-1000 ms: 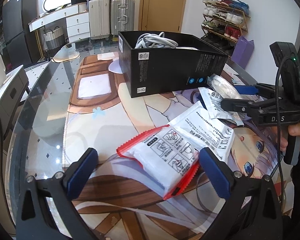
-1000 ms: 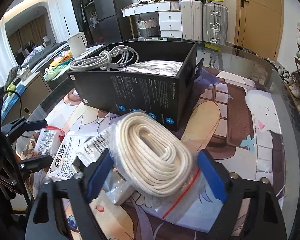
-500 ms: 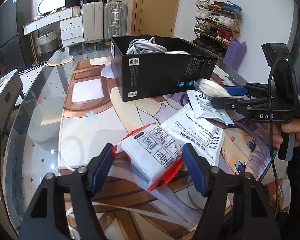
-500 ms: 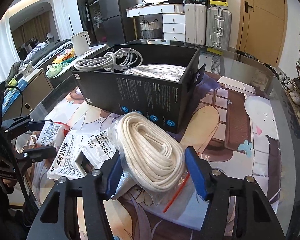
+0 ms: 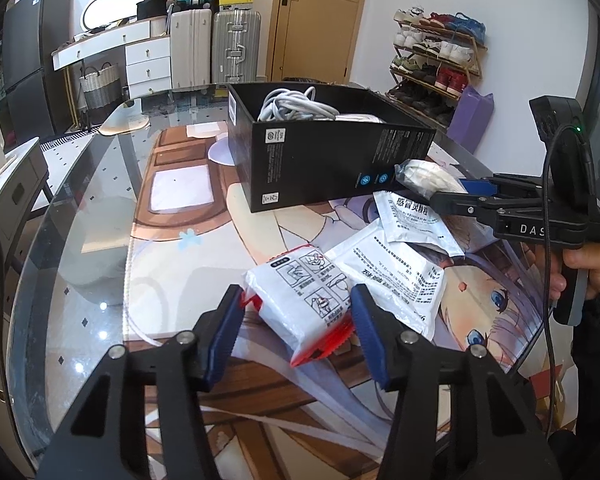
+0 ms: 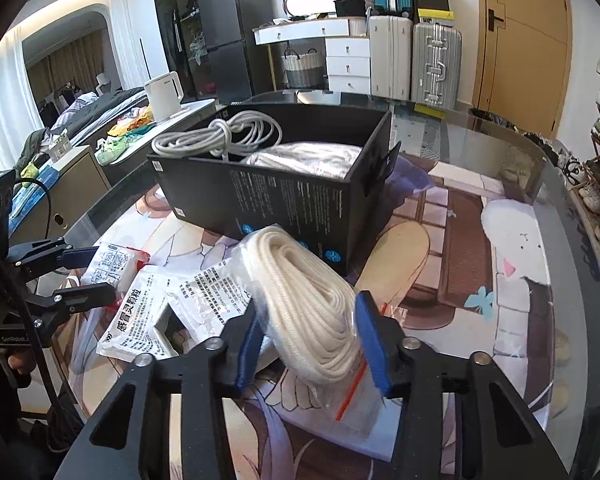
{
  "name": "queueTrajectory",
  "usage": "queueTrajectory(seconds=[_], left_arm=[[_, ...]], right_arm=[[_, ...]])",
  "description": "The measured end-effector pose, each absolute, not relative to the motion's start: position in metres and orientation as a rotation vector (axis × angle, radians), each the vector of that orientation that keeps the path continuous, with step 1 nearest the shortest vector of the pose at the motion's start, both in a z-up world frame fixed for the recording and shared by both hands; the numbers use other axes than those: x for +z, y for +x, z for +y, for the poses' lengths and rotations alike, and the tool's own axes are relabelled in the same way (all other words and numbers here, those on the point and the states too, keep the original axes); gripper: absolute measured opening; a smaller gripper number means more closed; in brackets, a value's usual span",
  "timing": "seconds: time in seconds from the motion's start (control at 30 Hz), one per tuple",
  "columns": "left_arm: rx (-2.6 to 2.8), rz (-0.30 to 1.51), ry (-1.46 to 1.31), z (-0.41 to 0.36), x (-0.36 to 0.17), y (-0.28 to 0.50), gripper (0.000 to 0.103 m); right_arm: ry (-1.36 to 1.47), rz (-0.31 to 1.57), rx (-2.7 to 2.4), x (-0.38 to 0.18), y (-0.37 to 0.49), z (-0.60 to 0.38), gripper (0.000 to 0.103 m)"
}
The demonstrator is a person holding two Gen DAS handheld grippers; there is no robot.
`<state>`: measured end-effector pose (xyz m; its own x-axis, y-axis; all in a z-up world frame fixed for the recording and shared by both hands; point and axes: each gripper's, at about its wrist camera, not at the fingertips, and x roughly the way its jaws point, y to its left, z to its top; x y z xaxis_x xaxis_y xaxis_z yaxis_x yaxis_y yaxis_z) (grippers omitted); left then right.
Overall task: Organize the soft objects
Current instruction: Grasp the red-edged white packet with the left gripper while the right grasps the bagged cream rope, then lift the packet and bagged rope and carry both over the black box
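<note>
Right gripper [image 6: 308, 340] jaws just closing, blue pads now pressing both sides of bagged white rope coil [image 6: 304, 304]. Black box [image 6: 268, 196] just beyond, holding grey cable [image 6: 220, 136] and silver bag [image 6: 304, 158]. Left gripper [image 6: 100, 272] at far left clamps red-edged packet [image 6: 114, 260]. White sachets [image 6: 168, 312] between.

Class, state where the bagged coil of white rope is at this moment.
In the right wrist view the bagged rope sits low at centre, between the right gripper's closing jaws, just in front of the black box.

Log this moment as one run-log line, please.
left gripper: just closed onto red-edged packet | right gripper: just closed onto bagged rope coil | black box: open, cable inside
</note>
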<state>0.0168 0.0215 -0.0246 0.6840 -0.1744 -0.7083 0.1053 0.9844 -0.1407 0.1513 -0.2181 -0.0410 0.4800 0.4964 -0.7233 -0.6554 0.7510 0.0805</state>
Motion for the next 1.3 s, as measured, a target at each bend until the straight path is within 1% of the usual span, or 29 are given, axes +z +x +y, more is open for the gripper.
queueTrajectory(seconds=[0.03,0.2,0.43,0.87,1.3], left_arm=[[-0.156,0.802,-0.091,0.022,-0.025,0.017,0.053],[-0.135,0.789,-0.095,0.021,-0.020,0.017,0.053],[-0.116,0.762,-0.080,0.016,-0.009,0.014,0.053],[-0.084,0.729,-0.061,0.011,0.008,0.013,0.053],[-0.064,0.702,-0.056,0.009,0.018,0.017,0.053]], right_arm=[[-0.220,0.799,0.713,-0.040,0.151,-0.218,0.036],[-0.222,0.781,0.714,-0.037,0.149,-0.221,0.033],[-0.202,0.738,0.713,-0.027,0.147,-0.225,0.025],[-0.183,0.689,0.741,-0.016,0.140,-0.229,0.019],[-0.165,0.653,0.773,-0.001,0.130,-0.234,0.019]])
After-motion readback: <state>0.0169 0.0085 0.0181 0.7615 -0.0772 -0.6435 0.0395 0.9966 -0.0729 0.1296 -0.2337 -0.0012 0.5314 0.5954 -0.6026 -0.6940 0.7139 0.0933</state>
